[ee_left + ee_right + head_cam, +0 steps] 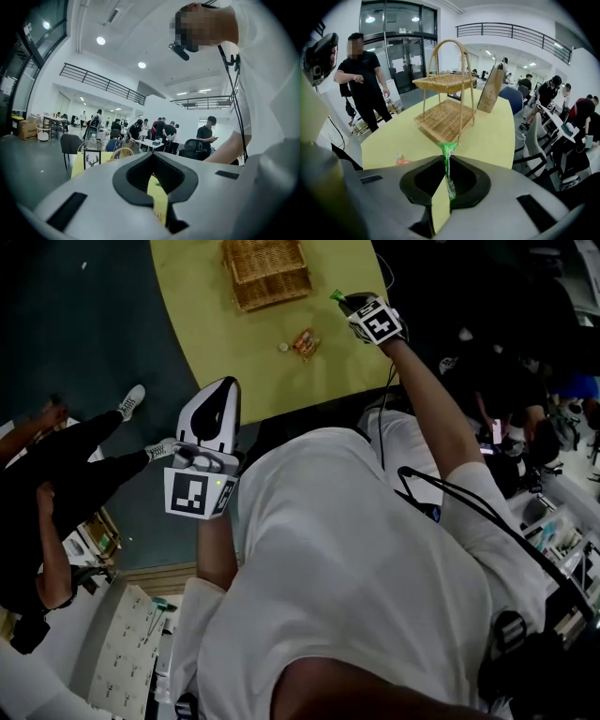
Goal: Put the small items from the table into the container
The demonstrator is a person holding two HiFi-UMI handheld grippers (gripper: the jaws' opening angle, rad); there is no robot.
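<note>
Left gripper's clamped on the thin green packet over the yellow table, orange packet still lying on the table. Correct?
Wrong gripper. The right gripper view shows the right gripper shut on the thin green plastic packet. The left gripper is shut, no packet in it. The rest holds: it's over the round yellow table, small orange packet still lying there.

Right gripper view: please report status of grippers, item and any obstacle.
Right gripper shut on thin green plastic packet, above round yellow table. Left gripper shut, off the table. Two-tier wicker basket ahead, nothing between; small orange packet lies on table.
</note>
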